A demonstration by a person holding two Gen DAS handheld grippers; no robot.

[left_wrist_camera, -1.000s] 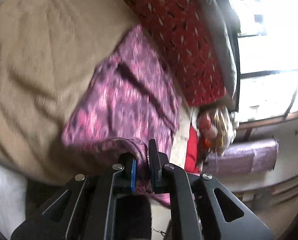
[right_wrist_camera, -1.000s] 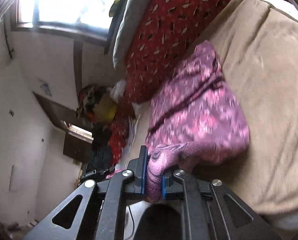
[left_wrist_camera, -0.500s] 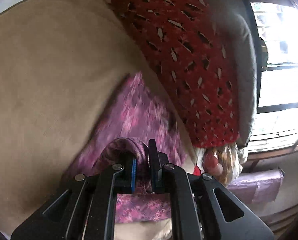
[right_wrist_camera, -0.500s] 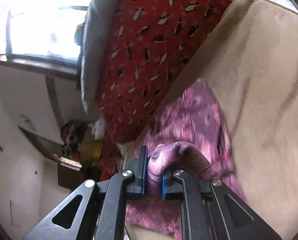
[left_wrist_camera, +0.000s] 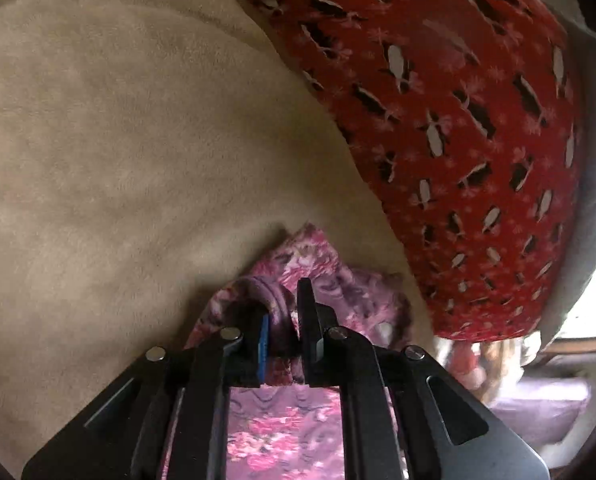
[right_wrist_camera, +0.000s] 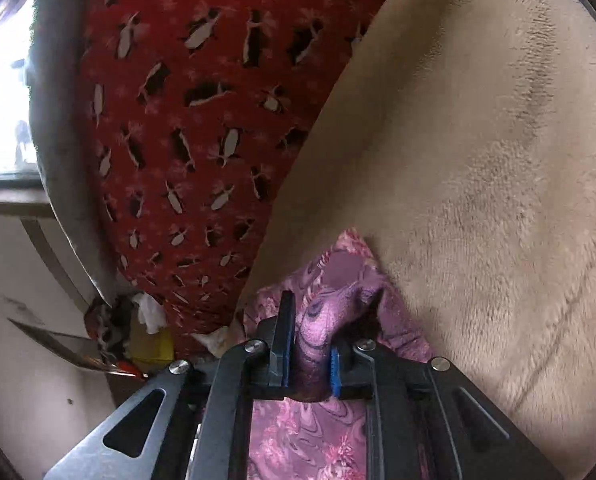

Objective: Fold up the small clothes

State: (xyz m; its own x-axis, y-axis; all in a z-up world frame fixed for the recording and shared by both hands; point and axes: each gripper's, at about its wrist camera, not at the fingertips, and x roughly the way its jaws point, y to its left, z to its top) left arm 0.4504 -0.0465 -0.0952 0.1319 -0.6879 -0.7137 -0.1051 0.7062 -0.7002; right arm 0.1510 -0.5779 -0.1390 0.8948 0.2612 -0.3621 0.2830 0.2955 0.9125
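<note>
Through the left wrist view we see the left tongs (left_wrist_camera: 283,320) clamped almost fully together on a bunched fold of the pink-and-purple floral garment (left_wrist_camera: 330,276), which lies on the tan fleece blanket (left_wrist_camera: 117,140) directly ahead of and beneath the fingers. Beyond the tongs and to their right rises the red penguin-print cushion (left_wrist_camera: 458,140), with a grey cushion (left_wrist_camera: 590,208) behind it; only this view shows a purple bundle (left_wrist_camera: 538,404) low to the right.

From the right wrist view, the right tongs (right_wrist_camera: 310,340) have a ridge of the same floral garment (right_wrist_camera: 338,280) between the blue pads; the jaws have just been opening a little, yet the cloth fills the gap and touches both pads. Here the tan blanket (right_wrist_camera: 478,160) spreads to the right of the tongs and the penguin cushion (right_wrist_camera: 201,120) stands to the left. This view alone shows a bright window (right_wrist_camera: 1,92) and a heap of clutter (right_wrist_camera: 137,332) on the far left
</note>
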